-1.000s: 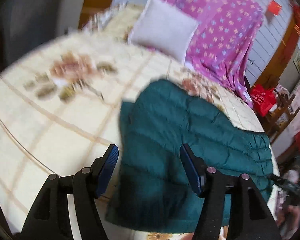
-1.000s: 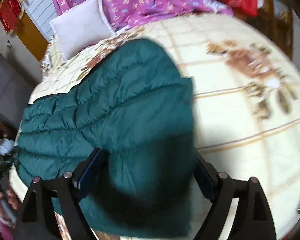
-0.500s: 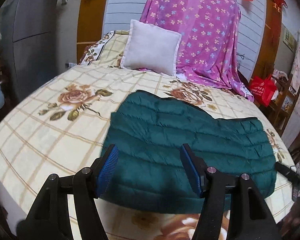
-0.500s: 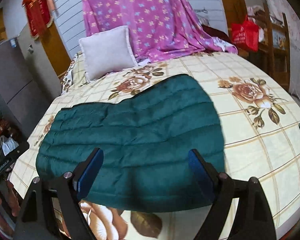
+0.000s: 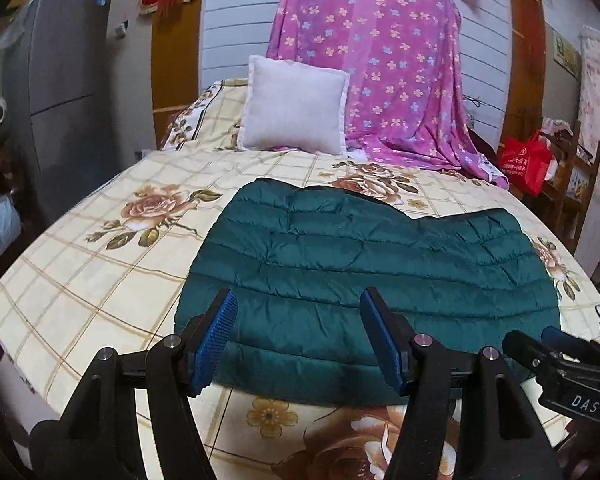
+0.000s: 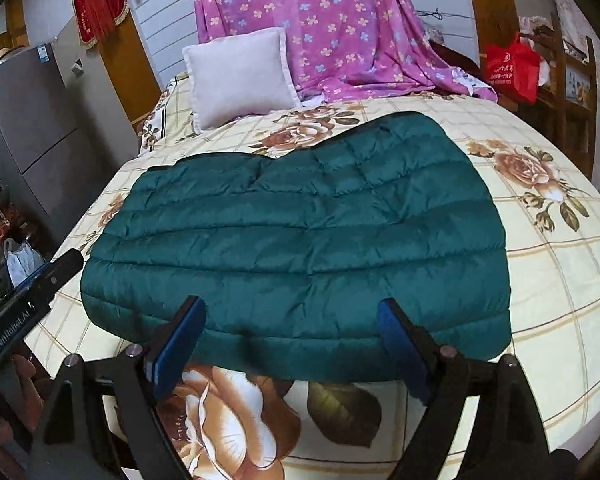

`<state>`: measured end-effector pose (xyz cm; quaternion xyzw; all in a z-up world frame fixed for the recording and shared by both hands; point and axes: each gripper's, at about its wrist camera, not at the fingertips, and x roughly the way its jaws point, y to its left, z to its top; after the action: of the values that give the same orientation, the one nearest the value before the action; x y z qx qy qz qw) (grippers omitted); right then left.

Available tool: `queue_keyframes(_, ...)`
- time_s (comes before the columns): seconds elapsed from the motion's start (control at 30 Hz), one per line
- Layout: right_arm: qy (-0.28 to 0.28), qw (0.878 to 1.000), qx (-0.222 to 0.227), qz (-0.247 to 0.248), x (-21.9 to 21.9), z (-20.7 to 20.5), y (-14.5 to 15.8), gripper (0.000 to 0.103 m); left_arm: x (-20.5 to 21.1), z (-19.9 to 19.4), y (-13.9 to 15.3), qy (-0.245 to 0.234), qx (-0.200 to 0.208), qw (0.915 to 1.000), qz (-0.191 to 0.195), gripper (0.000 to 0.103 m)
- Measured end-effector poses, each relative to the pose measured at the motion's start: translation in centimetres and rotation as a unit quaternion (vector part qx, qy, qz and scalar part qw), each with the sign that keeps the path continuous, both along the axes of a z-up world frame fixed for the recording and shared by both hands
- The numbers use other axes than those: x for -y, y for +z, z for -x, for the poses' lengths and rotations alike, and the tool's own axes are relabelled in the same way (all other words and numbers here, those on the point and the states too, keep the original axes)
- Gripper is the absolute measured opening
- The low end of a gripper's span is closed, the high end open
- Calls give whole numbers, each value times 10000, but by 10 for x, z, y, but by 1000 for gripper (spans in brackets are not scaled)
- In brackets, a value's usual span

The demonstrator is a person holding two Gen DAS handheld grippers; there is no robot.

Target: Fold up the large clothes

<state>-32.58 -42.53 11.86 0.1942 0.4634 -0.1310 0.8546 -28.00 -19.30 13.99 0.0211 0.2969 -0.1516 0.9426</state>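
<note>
One teal quilted jacket (image 6: pixel 296 236) lies flat on the bed (image 6: pixel 556 280), near its front edge, on a cream floral sheet. Two hand-held grippers hover just short of it: the left hand-held gripper (image 5: pixel 298 340) and the right hand-held gripper (image 6: pixel 290 344), both spread wide and empty. One grey pillow (image 6: pixel 240 76) and one purple flowered cloth (image 6: pixel 332 28) sit behind the jacket, well apart from it.

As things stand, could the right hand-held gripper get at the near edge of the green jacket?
Probably yes. The right hand-held gripper is open and empty just short of the green jacket's near edge, which lies flat on the bedspread with nothing between them.
</note>
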Motion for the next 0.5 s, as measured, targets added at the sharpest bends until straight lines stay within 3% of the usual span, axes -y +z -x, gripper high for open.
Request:
queue_keyframes(0.23, 77, 9988, 35, 485, -14, 1, 8, 92, 6, 5, 0, 15, 43, 9999, -156, 46)
queue_keyframes(0.5, 299, 9974, -76, 644, -24, -1, 8, 93, 5, 5, -2, -6, -14, 9999, -152, 46)
